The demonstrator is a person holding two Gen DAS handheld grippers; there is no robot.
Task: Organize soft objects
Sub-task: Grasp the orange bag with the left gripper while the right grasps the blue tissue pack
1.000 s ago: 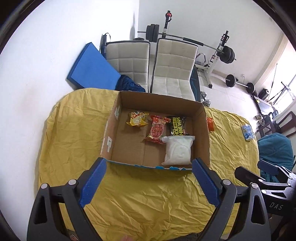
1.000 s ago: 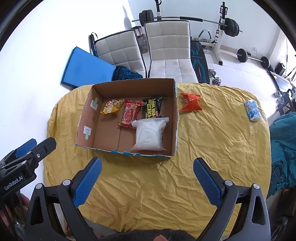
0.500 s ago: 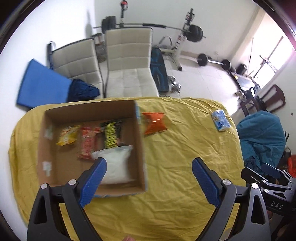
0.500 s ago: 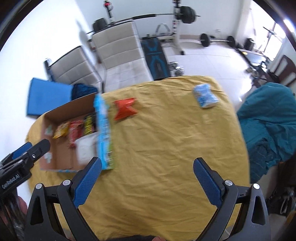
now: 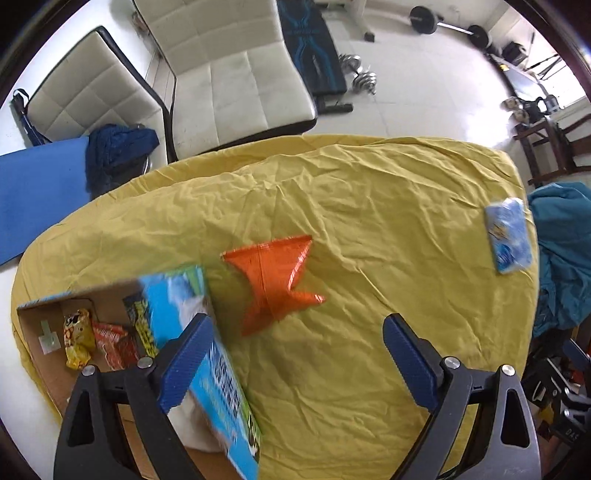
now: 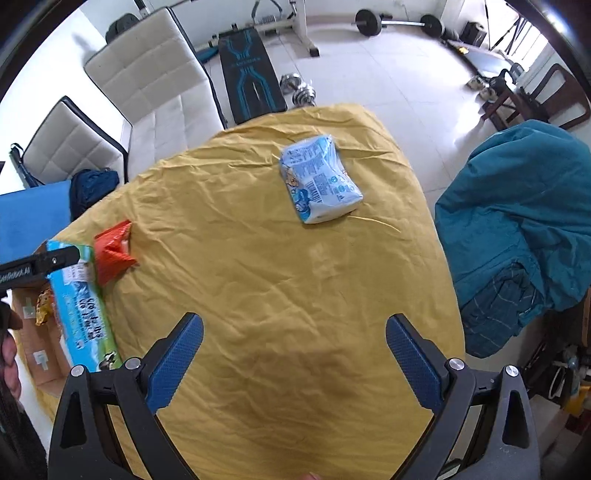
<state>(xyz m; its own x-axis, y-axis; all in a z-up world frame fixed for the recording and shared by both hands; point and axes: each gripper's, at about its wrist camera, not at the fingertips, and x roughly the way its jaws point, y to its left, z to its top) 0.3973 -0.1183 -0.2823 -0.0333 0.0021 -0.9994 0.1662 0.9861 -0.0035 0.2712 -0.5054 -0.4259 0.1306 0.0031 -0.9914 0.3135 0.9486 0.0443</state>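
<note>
Both grippers [image 5: 295, 358] [image 6: 293, 352] hover agape, seemingly level.

A wrinkled mustard-yellow cloth covers the tabletop [image 6: 280, 280]. On it lie a bright orange packet [image 5: 275, 277] and a pale blue-and-white printed pack [image 6: 319, 181]. The brown cardboard box [image 5: 35, 332], its outer side printed sky blue, white and green, holds yellow and red snack bags [image 5: 77, 338]. Both tongs, left [image 5: 297, 360] and right [image 6: 293, 360], show black frames with textured blue pads.

A home: white chairs [image 5: 236, 70], barbell [image 6: 395, 22], dumbbells [image 5: 358, 75] on tiled floor
</note>
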